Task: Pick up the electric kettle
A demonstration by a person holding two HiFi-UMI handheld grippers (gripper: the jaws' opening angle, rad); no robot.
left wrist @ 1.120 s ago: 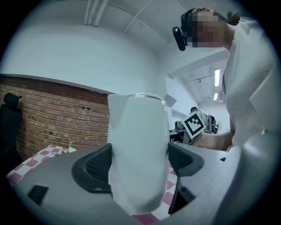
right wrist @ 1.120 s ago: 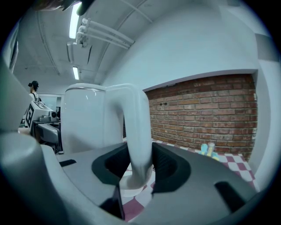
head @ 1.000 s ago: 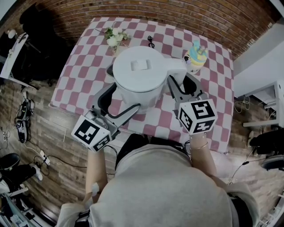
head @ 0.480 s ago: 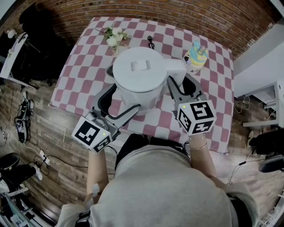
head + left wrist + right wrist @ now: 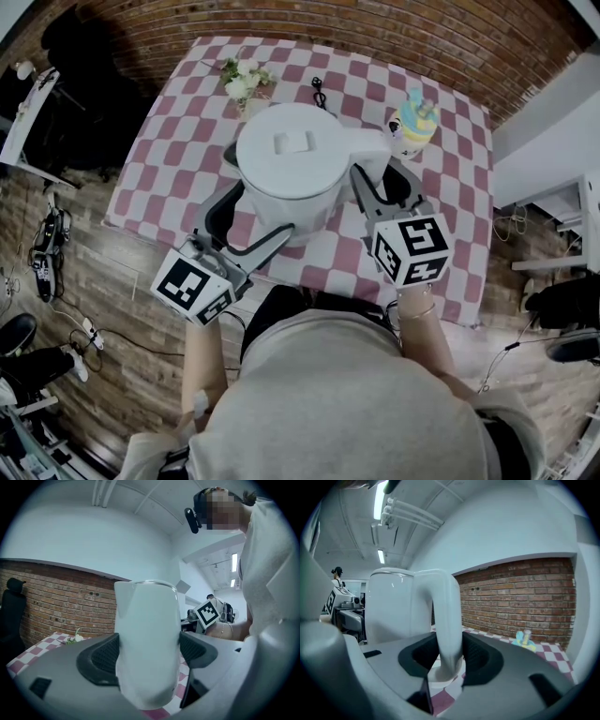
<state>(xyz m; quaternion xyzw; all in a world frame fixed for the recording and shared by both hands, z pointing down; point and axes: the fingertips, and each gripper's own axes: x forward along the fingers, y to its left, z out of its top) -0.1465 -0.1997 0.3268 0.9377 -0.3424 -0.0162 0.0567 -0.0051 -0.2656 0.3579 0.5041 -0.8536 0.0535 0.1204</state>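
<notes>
Nothing has shifted: left hand-held gripper (image 5: 147, 653) and right hand-held gripper (image 5: 449, 656) clamp electric kettle (image 5: 298, 150) over checkered tablecloth (image 5: 187, 141).

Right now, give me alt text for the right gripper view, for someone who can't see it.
The right gripper is clamped on the curved handle of a white electric kettle, whose body fills the left. Behind stand a brick wall and a checked tablecloth with a small colourful object.
</notes>
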